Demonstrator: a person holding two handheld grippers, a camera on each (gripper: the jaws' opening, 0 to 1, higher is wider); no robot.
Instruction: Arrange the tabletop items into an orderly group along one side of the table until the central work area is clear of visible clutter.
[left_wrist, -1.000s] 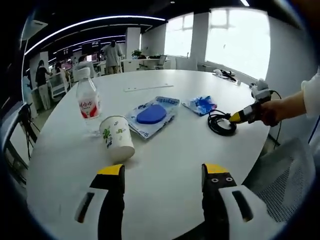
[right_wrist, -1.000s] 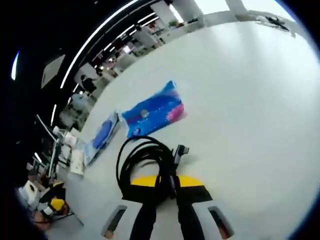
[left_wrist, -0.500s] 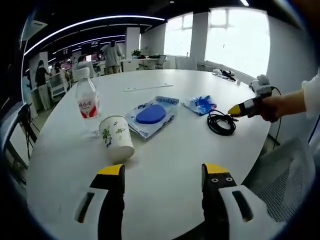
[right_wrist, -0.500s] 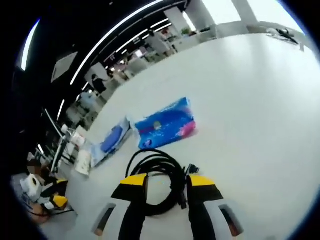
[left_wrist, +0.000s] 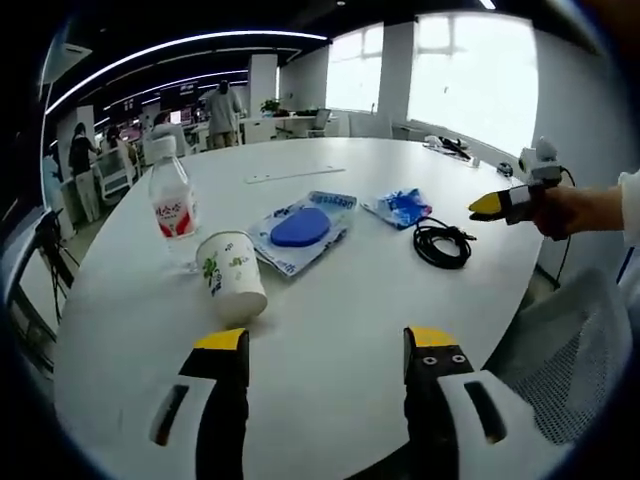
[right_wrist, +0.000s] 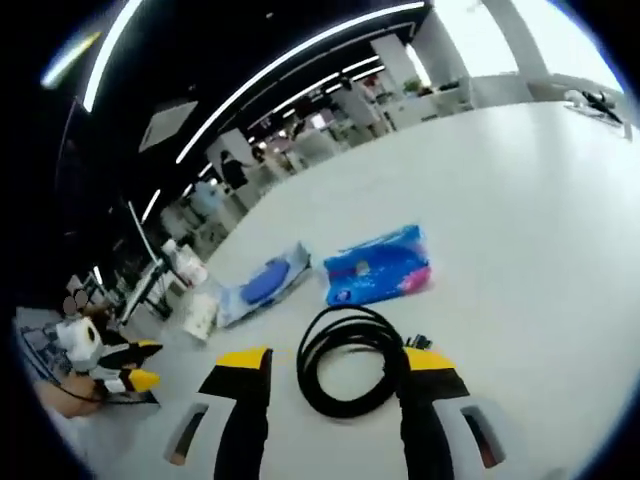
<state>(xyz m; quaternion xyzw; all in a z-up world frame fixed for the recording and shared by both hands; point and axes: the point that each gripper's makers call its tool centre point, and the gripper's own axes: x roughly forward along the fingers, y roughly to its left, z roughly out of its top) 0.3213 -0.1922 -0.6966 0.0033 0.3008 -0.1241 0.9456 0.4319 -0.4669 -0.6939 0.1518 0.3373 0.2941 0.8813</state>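
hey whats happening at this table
A person with a gripper in each hand is tidying a round white table. The right gripper is open, its jaws on either side of a coiled black cable that lies on the table. The left gripper is open above bare tabletop. A water bottle, a tipped paper cup, a packaged blue item and a small blue packet sit spread across the table, not yet grouped.

red label with illegible white characters on bottle (left_wrist: 175, 207), blurred white print on blue packet (left_wrist: 403, 209)
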